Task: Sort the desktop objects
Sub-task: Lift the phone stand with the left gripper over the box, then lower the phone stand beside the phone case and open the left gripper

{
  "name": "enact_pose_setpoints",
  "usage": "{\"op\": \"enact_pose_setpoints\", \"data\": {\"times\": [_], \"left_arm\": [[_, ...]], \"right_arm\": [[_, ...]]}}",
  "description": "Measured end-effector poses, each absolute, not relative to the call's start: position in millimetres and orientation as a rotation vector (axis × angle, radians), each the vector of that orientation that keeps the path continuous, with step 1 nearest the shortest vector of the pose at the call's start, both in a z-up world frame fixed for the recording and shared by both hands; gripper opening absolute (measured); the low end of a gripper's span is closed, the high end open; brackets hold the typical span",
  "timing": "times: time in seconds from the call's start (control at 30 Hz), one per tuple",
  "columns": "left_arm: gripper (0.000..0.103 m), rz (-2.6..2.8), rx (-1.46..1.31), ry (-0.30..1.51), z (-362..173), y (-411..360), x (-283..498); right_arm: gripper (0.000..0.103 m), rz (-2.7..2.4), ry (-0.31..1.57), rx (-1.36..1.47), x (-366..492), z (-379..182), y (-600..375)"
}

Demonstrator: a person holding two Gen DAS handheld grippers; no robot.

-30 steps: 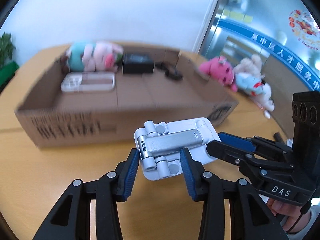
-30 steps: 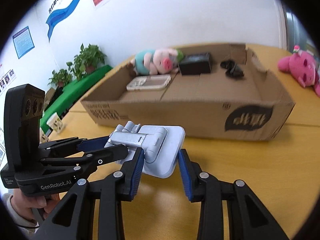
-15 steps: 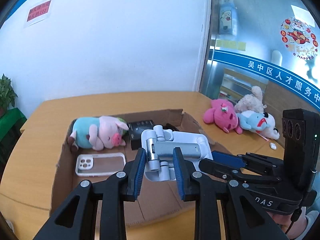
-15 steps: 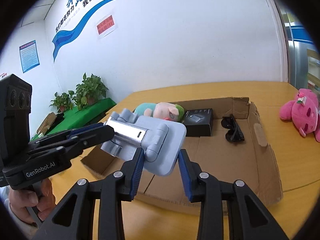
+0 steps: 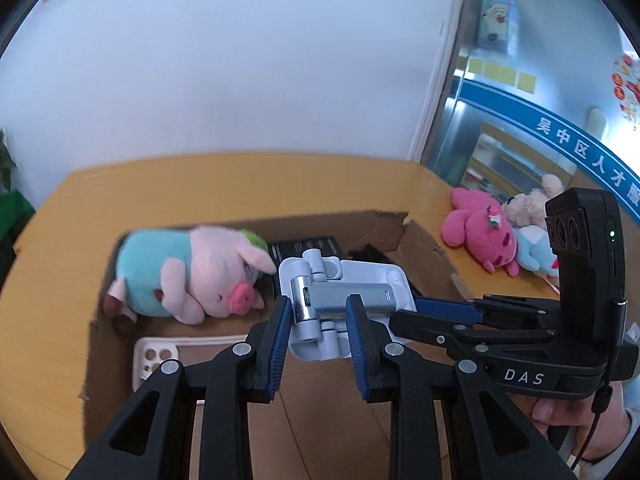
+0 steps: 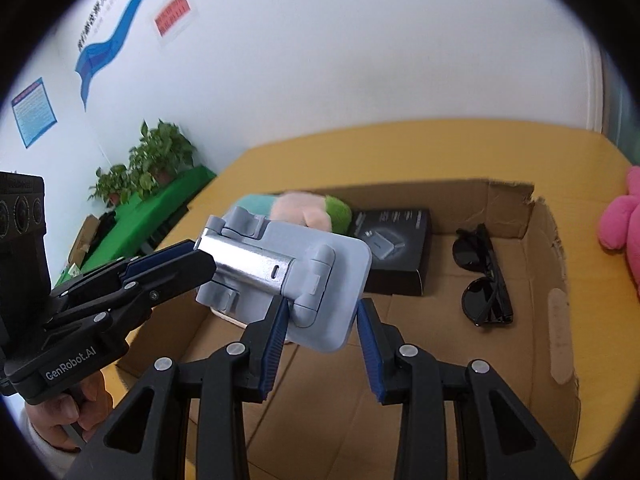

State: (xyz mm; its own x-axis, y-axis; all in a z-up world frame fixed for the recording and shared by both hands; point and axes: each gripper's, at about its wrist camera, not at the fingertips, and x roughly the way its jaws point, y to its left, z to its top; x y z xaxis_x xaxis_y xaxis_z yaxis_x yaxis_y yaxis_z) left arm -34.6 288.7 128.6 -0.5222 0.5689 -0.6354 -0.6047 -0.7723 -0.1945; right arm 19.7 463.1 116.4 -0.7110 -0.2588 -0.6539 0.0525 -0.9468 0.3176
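Both my grippers — left gripper (image 5: 316,330), right gripper (image 6: 322,322) — pinch the phone stand (image 5: 340,304) over the cardboard box (image 6: 540,280); next, probably lower and release inside — floor partly hidden.

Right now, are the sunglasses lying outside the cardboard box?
No, the sunglasses lie on the floor of the cardboard box, beside a black carton.

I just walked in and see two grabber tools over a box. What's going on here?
A person is sorting desk items into a cardboard box. Both handheld grippers, left and right, clamp one folded white phone stand and hold it in the air above the box. Inside the box lie a plush pig, a phone case, a black box and sunglasses. More plush toys sit on the table beside it.
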Motion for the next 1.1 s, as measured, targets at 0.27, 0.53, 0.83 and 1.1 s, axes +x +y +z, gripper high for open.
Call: {"op": "enact_pose_setpoints", "data": {"times": [0.27, 0.53, 0.83, 1.1], "left_arm": [[0.025, 2.131, -1.368, 0.054, 56, 319, -80], [0.025, 2.077, -1.561, 0.15, 24, 337, -94], [0.028, 2.13, -1.436, 0.071, 66, 311, -81], [0.103, 2.532, -0.857, -0.005, 155, 213, 18]], "right_arm": [[0.035, -2.537, -0.451, 1.477, -31, 57, 487], [0.038, -2.397, -0.385, 1.741, -52, 25, 477], [0.053, -2.445, -0.447, 1.683, -48, 38, 475], [0.09, -2.96, -0.207, 1.104, 92, 136, 448]]}}
